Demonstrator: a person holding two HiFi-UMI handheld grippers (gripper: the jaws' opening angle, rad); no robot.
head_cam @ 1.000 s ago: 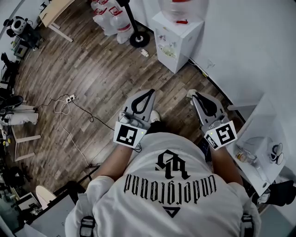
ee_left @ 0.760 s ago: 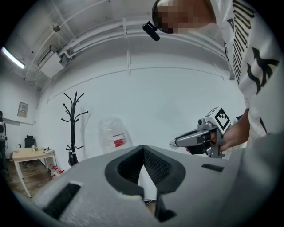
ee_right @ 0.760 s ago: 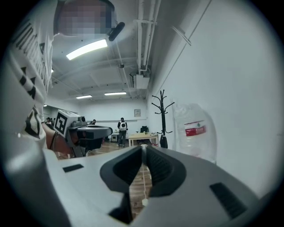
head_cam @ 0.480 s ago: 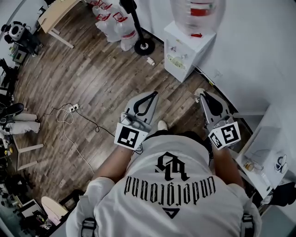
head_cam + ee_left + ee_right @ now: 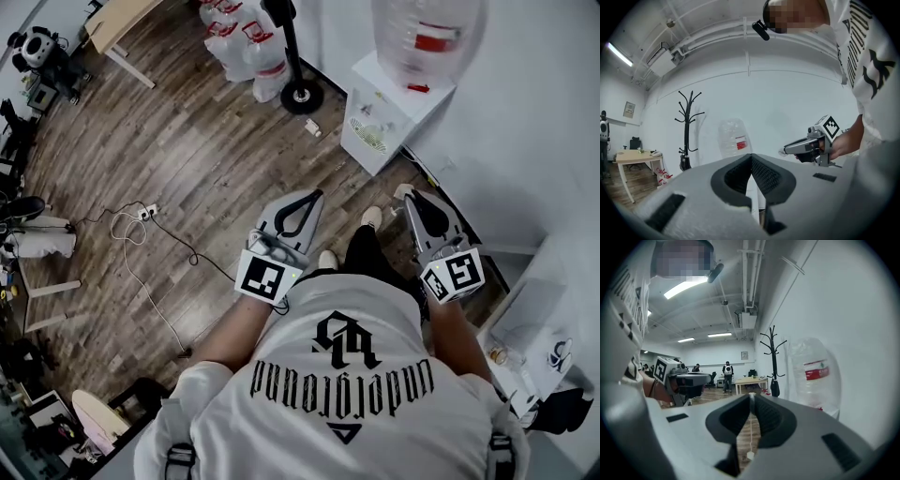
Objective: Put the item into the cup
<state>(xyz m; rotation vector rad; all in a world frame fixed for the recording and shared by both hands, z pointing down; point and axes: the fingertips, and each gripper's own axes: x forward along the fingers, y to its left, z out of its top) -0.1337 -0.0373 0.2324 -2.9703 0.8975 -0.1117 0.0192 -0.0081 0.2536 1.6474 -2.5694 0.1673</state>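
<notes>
White small stringed item (image 5: 403, 192) hangs pinched in your right gripper (image 5: 412, 195); your left gripper (image 5: 314, 194) is clenched, empty. The white desk (image 5: 539, 300) lies off your right side; no cup discernible.

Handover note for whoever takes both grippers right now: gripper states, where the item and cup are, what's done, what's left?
Left gripper: jaws together, nothing between them.
Right gripper: jaws together, nothing between them.
Person is on the wood floor near the water dispenser. The white table at the person's right holds small things; no cup or item can be told apart.
Done: nothing.
Left: find the item, grasp it, put it into the cup.
</notes>
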